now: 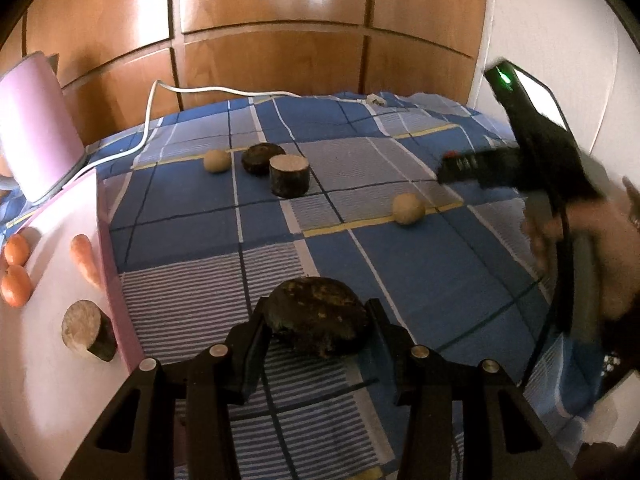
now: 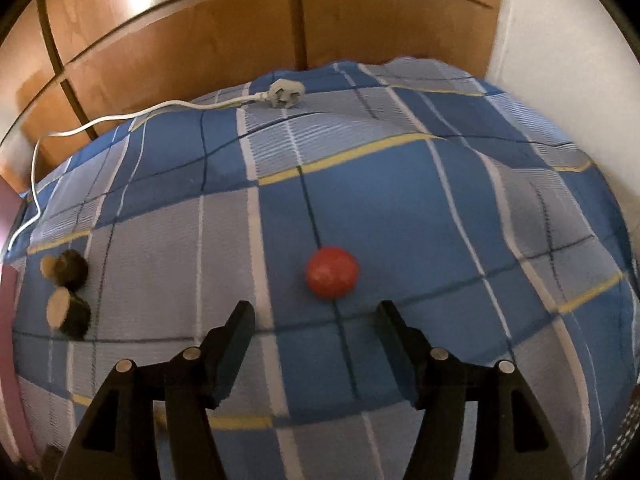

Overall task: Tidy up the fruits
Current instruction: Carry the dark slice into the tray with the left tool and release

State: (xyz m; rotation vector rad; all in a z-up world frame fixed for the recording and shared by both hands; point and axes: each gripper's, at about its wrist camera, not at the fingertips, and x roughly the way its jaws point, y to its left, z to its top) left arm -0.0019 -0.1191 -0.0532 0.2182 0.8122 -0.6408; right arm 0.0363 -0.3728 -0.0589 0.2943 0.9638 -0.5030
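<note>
My left gripper (image 1: 318,312) is shut on a dark brown flat piece (image 1: 318,316) and holds it above the blue checked bedspread. On the pink tray (image 1: 52,380) at the left lie two orange fruits (image 1: 16,268), a carrot (image 1: 86,260) and a dark cut piece (image 1: 86,330). On the bedspread lie two pale round fruits (image 1: 408,209) (image 1: 217,161) and two dark cut pieces (image 1: 289,175) (image 1: 262,159). My right gripper (image 2: 316,312) is open, just short of a red round fruit (image 2: 332,272). It also shows in the left wrist view (image 1: 452,164).
A white cable (image 2: 120,118) with a plug (image 2: 285,94) lies across the far side of the bed. A pink lid (image 1: 36,128) stands behind the tray. Wooden wardrobe doors (image 1: 280,20) stand behind the bed. A white wall (image 2: 560,40) is at the right.
</note>
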